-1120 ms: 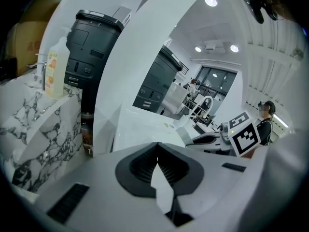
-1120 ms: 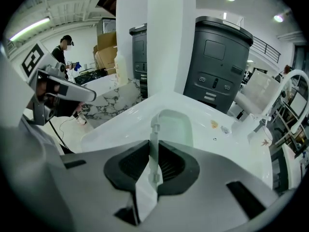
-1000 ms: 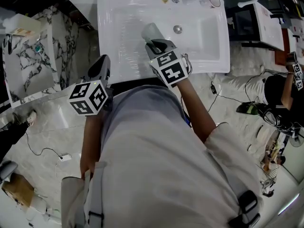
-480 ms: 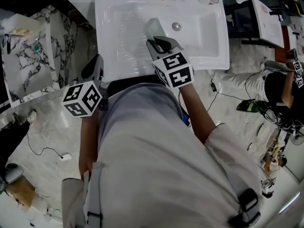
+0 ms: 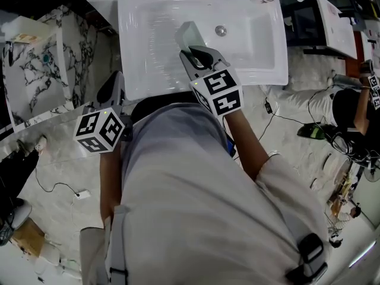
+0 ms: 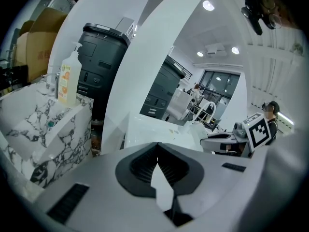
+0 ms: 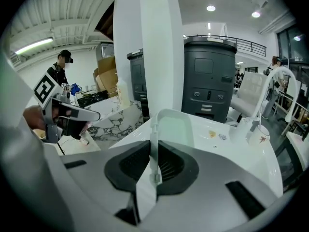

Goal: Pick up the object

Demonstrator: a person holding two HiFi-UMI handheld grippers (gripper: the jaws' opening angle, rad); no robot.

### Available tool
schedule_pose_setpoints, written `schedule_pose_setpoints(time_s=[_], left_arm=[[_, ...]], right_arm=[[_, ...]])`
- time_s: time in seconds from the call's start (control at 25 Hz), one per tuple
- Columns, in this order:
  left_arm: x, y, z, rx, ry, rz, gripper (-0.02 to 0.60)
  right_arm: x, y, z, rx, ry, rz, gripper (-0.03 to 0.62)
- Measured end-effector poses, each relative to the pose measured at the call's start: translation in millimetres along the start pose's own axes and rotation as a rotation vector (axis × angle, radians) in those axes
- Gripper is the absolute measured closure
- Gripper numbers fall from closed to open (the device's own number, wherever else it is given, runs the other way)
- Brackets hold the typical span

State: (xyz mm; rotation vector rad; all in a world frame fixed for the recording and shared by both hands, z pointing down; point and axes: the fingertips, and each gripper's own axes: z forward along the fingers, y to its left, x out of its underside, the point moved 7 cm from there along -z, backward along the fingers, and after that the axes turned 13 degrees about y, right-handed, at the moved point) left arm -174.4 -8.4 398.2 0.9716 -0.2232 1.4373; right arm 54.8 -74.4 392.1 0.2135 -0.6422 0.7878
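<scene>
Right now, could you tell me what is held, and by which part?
The right gripper, jaws just closing further, pinches the translucent cup by its rim; the left gripper holds nothing.

Right gripper [image 5: 190, 51] reaches over the front rim of the sink [image 5: 148, 52], angled down into the basin, marker cube [image 5: 217, 91] facing up. Its jaws clamp the thin edge of a translucent container [image 7: 174, 129] and have just tightened on it. Right forearm [image 5: 246, 138] is bare and stretched toward the sink. Left gripper [image 5: 117, 77] hangs just off the sink's front left corner, outside the basin, tilted down, jaw tips touching, empty. Left forearm [image 5: 110, 177] runs back along the torso.
</scene>
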Motion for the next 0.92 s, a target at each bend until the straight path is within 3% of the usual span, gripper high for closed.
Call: schedule_pose_setpoints(time_s=[0.92], left_arm=[[7.4,-4.8,5.9,0.017,0.018,-0.043,0.581]], right_arm=[[1.8,7.5,-4.2,-0.033,-0.011,0.001,0.545]])
